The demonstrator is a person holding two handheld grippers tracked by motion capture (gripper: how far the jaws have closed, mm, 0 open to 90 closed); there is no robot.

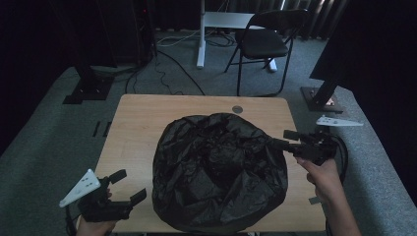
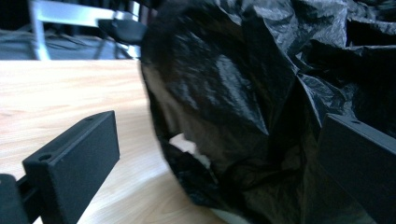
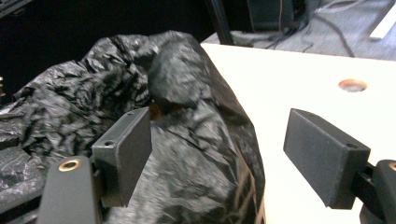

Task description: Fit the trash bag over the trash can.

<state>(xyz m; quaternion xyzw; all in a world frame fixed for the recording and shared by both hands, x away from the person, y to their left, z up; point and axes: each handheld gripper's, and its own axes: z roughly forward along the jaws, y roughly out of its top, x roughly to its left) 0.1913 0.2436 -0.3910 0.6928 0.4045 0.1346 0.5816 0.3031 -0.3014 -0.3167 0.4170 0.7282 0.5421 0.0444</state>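
Sitting mid-table, centre of frame, black bag is bulging and ungripped. Left gripper lower left, fingers apart, empty. Right gripper at bag's right edge, fingers apart. Grasp apparently not yet made.

black bag blocks table centre, left strip free

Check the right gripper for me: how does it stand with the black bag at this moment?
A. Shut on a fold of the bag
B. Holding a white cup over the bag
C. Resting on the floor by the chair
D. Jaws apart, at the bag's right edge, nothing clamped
D: the right gripper has its jaws spread wide at the right edge of the black bag, and in the right gripper view no plastic is pinched between them.
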